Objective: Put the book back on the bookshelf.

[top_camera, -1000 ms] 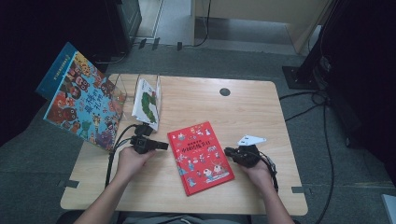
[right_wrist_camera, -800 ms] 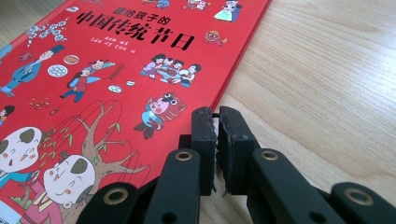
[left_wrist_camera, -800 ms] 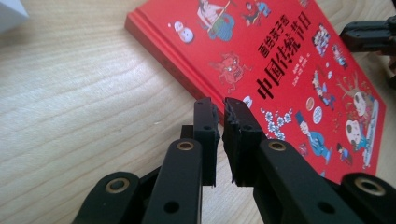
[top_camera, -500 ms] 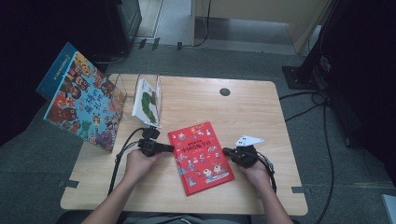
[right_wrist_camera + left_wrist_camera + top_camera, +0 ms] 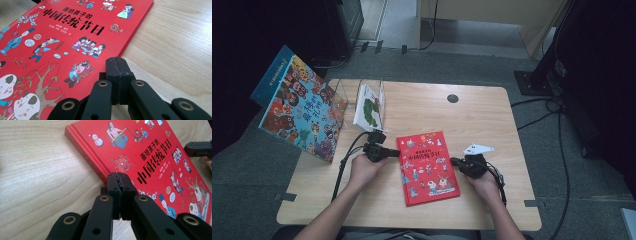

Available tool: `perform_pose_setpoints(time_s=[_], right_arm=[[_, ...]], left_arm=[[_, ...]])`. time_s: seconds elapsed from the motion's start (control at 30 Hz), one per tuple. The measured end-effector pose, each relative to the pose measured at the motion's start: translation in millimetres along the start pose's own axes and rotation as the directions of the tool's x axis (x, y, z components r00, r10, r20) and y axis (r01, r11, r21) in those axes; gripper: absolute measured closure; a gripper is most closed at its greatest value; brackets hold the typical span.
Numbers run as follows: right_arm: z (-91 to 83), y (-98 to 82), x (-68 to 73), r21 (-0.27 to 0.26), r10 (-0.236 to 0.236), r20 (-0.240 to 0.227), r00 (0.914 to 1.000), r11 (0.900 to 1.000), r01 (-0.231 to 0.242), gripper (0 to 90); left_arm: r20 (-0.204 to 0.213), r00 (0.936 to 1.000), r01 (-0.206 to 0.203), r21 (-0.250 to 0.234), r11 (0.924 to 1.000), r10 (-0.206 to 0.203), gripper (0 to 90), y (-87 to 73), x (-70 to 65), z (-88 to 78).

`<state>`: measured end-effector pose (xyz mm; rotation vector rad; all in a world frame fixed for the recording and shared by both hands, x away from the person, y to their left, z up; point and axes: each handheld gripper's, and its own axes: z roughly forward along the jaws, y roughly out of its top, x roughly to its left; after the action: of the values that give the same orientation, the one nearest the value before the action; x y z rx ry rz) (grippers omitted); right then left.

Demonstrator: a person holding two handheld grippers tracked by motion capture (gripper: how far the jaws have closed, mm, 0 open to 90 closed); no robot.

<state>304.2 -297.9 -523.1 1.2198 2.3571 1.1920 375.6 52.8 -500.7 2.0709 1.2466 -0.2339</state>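
Note:
A red picture book (image 5: pixel 428 167) with cartoon figures and black title characters lies flat on the wooden table (image 5: pixel 422 107), front centre. My left gripper (image 5: pixel 397 153) sits at the book's left edge (image 5: pixel 85 157), its jaws just closed together with nothing between them (image 5: pixel 120 178). My right gripper (image 5: pixel 454 161) sits at the book's right edge (image 5: pixel 136 35), its jaws also just closed and empty (image 5: pixel 117 63). In the left gripper view, the right gripper's tip (image 5: pixel 198 148) shows across the cover.
A large colourful picture book (image 5: pixel 297 105) leans at the table's left edge. Beside it, a clear stand (image 5: pixel 381 92) holds a white book with a green picture (image 5: pixel 368 106). A black round grommet (image 5: pixel 452 98) sits at the back. Cables trail from both grippers.
My left gripper has shifted slightly right, up to the red book's left edge. The right gripper and the book have stayed put.

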Motion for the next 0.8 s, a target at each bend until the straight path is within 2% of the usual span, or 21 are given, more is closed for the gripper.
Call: perform_pose_setpoints(time_s=[0.03,0.3,0.47,0.63,0.7,0.8], right_arm=[[0.2,0.2,-0.1,0.000,0.003,0.001,1.0000,1.000,-0.003,90.0],[0.5,0.6,0.7,0.000,0.010,0.013,0.9999,1.000,-0.010,90.0],[-1.7,-0.6,2.5,0.007,-0.002,0.023,0.9997,1.000,0.001,89.9],[-2.5,-0.9,0.2,0.003,0.004,0.018,0.9998,1.000,-0.004,86.5],[-3.3,-1.4,-1.1,0.004,0.004,0.007,1.0000,1.000,-0.004,84.5],[-4.1,-1.0,-1.6,0.009,0.006,0.009,0.9999,1.000,-0.006,81.6]], left_arm=[[0.007,0.9999,0.010,-0.005,0.9999,-0.010,90.0,0.7,1.1,0.6],[0.015,0.9998,0.011,-0.016,0.9998,-0.011,89.8,4.6,4.1,3.2],[-0.004,1.0000,0.001,-0.028,0.9996,-0.001,89.8,4.5,0.9,4.4],[0.011,0.9999,0.002,-0.009,1.0000,-0.001,85.6,3.8,1.3,2.7],[-0.005,0.9999,-0.014,-0.006,0.9999,0.014,87.4,0.8,-1.0,1.1],[-0.003,1.0000,-0.005,0.000,1.0000,0.005,87.2,-4.6,-1.4,-1.0]])
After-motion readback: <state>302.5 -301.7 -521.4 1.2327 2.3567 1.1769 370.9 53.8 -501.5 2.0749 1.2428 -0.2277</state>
